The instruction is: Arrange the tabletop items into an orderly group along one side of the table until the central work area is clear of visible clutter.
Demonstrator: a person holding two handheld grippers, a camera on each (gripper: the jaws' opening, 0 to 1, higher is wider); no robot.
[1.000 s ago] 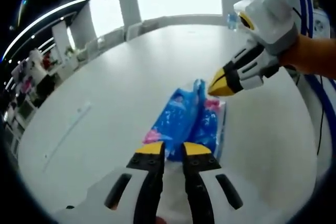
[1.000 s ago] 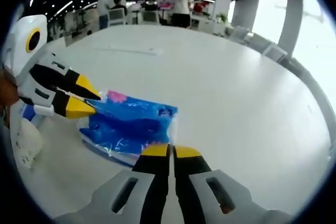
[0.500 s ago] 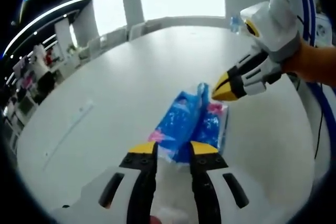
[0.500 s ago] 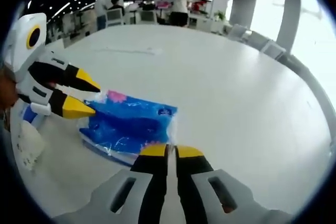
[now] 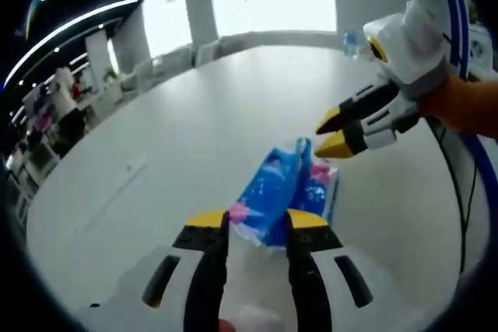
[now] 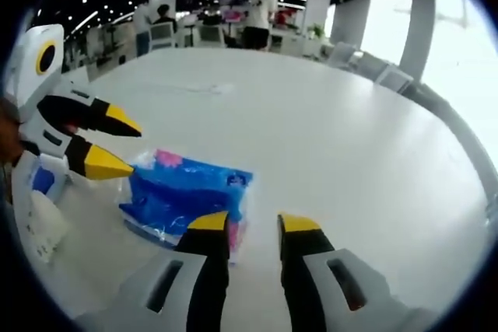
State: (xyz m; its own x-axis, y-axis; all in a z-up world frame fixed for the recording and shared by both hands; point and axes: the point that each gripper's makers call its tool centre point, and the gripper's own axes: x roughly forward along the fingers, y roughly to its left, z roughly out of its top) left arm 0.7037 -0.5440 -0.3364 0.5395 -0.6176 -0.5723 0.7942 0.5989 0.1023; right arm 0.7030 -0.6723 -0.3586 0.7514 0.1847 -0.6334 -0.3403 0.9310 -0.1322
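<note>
A blue plastic-wrapped tissue pack (image 5: 282, 192) with pink marks lies flat on the white table (image 5: 179, 138). My left gripper (image 5: 257, 221) is open, its yellow tips on either side of the pack's near end, with the wrapper between them. My right gripper (image 5: 333, 134) comes in from the right, open, hovering just above the pack's far end. In the right gripper view the pack (image 6: 187, 192) sits left of my open right gripper (image 6: 254, 223), whose left tip overlaps the pack's corner. The left gripper (image 6: 115, 144) hangs open over the pack's other end.
A white packet with blue print (image 6: 35, 215) lies at the table edge beside the pack. A thin white strip (image 6: 204, 87) rests farther out on the table. A small bottle (image 5: 350, 40) stands near the far edge, chairs (image 5: 183, 56) line it, and a dark cable (image 5: 467, 192) runs along the right side.
My right gripper has gone from shut to open beside the pack's corner. The left gripper's jaws have spread wider. Both grippers sit a little higher over the pack.
</note>
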